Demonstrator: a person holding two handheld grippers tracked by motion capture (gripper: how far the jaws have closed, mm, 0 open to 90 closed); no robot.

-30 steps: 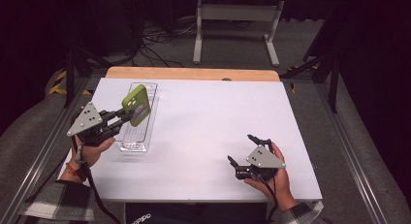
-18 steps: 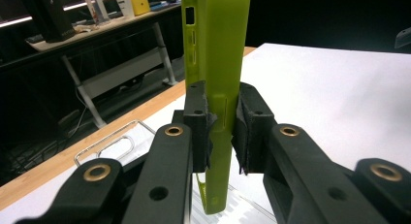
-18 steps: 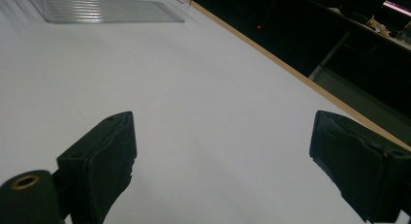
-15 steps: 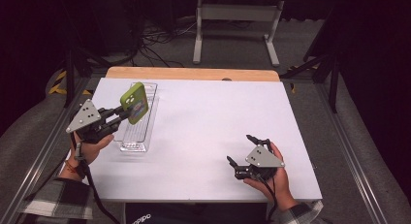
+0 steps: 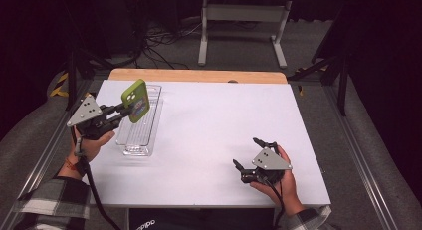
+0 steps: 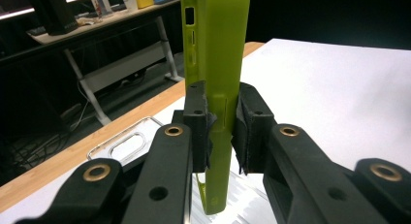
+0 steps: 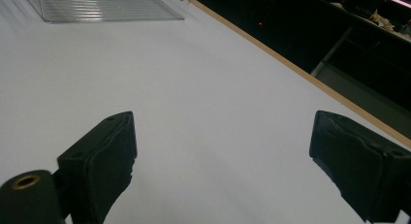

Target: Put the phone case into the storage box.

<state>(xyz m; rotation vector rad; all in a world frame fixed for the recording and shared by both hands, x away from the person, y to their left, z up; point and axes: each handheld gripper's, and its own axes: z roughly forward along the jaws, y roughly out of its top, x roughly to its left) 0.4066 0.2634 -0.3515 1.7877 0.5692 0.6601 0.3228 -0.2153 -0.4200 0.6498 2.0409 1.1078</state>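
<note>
A: What is the left gripper (image 5: pixel 130 107) holding?
B: Its jaws pinch a green phone case (image 5: pixel 136 100), held upright above the clear tray (image 5: pixel 130 149).
A: And the right gripper (image 5: pixel 255 155)?
B: Spread empty, resting on the white table (image 5: pixel 214 120). Likely next: carrying the case clear and setting it down.

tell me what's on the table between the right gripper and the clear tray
Nothing: in the high view the white table is bare from the open right gripper to the clear tray. The right gripper view shows the same empty stretch.
</note>
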